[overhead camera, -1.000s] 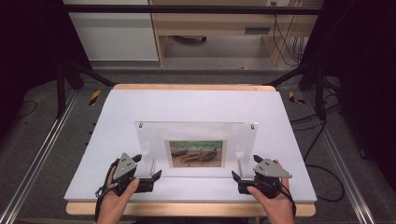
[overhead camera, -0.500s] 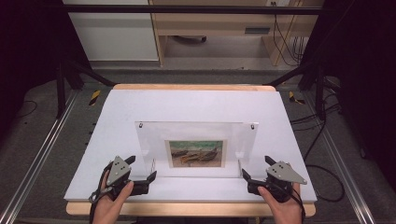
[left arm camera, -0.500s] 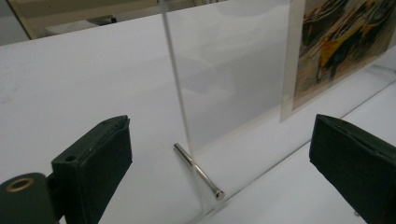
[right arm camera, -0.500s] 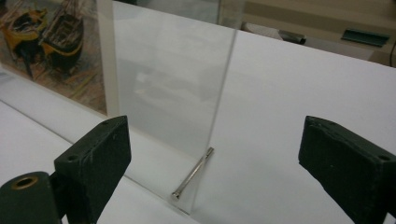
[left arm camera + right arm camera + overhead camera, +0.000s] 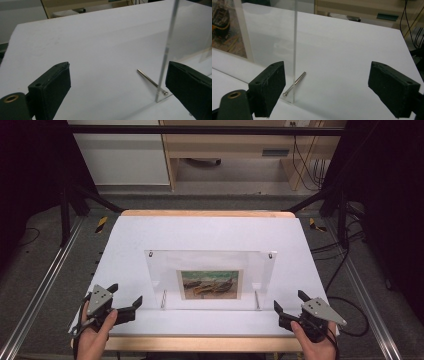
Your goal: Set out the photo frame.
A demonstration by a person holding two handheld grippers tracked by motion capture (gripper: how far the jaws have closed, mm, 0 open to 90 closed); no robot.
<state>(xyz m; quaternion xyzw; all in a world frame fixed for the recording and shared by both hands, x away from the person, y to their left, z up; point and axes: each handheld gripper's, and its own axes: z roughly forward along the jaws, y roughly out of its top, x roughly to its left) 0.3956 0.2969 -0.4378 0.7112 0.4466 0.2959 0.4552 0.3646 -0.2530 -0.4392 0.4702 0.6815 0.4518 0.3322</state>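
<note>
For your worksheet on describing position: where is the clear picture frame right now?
In the high view, the frame stands upright on the white table, near its front edge and midway between the left tongs and the right tongs, touching neither.

Left gripper view: acrylic frame (image 5: 167,47) cut off at top and right edges. Right gripper view: picture (image 5: 224,27) cropped at left edge.

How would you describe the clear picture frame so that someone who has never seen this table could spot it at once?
On the white table, look near the front edge. A clear acrylic frame stands upright there on two metal pins, between two open grippers. It is see-through, with a small picture of boats in its lower middle.
</note>
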